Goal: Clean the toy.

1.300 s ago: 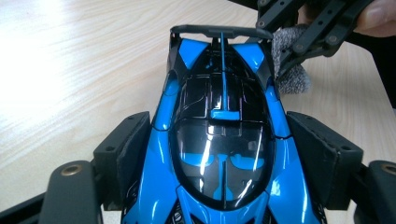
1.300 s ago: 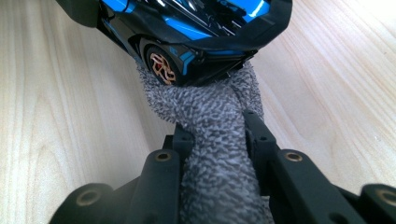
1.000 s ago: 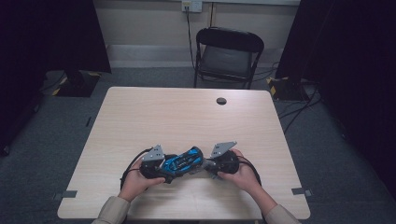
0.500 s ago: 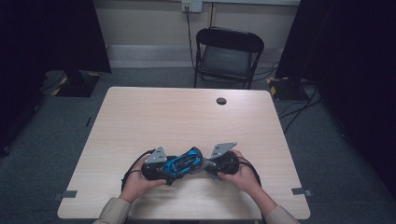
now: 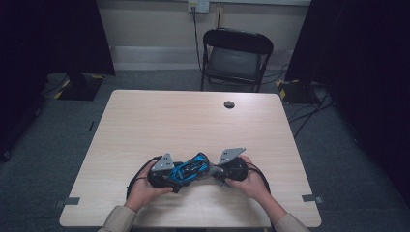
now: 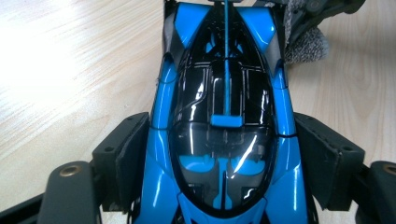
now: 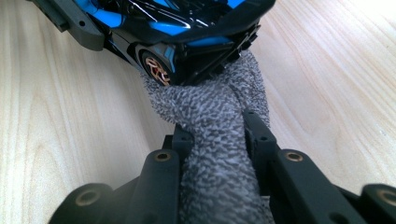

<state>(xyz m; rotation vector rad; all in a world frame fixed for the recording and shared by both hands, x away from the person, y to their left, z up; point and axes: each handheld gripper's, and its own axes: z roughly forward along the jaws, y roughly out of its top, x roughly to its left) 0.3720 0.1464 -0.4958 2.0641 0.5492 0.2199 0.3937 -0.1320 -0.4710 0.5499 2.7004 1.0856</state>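
Observation:
A blue and black toy car (image 5: 189, 169) hangs just above the table near its front edge, between both hands. My left gripper (image 6: 224, 154) is shut on the toy car (image 6: 224, 93), one pad on each flank by the cockpit. My right gripper (image 7: 217, 135) is shut on a grey cloth (image 7: 212, 121), bunched into a thick roll between its jaws. The cloth's free end presses against the toy car (image 7: 177, 28) at its tail, beside a copper-rimmed wheel (image 7: 156, 67). In the high view the right gripper (image 5: 217, 170) meets the car from the right, and the left gripper (image 5: 170, 178) holds it from the left.
The light wooden table (image 5: 193, 125) has a small round black cable hole (image 5: 229, 104) near its far edge. A black folding chair (image 5: 234, 55) stands behind the table. Tape strips (image 5: 71, 201) mark the front corners. Cables lie on the floor at the right.

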